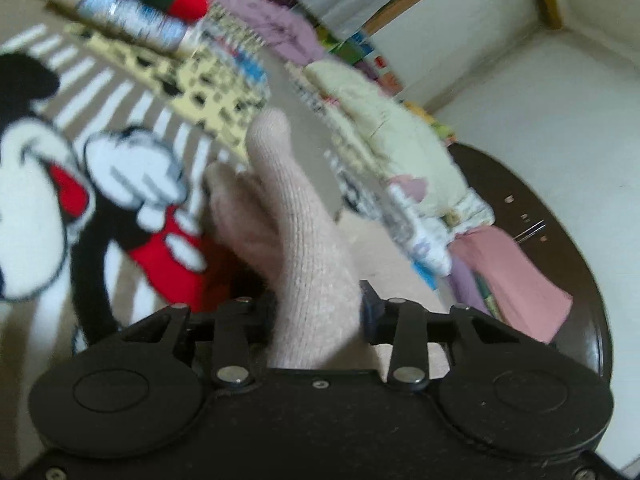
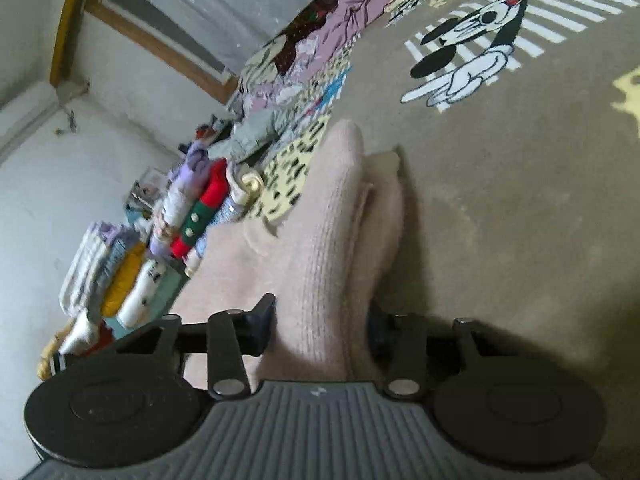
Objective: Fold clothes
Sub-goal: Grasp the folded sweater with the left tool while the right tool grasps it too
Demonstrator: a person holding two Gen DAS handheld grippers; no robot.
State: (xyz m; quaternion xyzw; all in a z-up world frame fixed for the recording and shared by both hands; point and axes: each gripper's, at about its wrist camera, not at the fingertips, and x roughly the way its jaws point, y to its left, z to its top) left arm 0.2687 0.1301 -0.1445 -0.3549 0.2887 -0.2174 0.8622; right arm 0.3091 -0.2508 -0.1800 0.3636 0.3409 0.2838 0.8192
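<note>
A pale pink knit garment (image 1: 288,208) rises in a bunched fold straight out of my left gripper (image 1: 320,312), whose jaws are shut on it. In the right wrist view the same pink knit (image 2: 332,216) fills the gap of my right gripper (image 2: 320,320), which is also shut on it. From there the cloth spreads left and forward over a beige cartoon-mouse blanket (image 2: 520,220). The fabric hides the pads of both grippers.
A stack of folded clothes (image 1: 132,4) (image 2: 192,216) lies along the blanket's edge on a yellow spotted cloth (image 1: 216,92). A loose pile of pastel garments (image 1: 380,132) drapes onto a dark round wooden table (image 1: 532,208). White walls stand behind.
</note>
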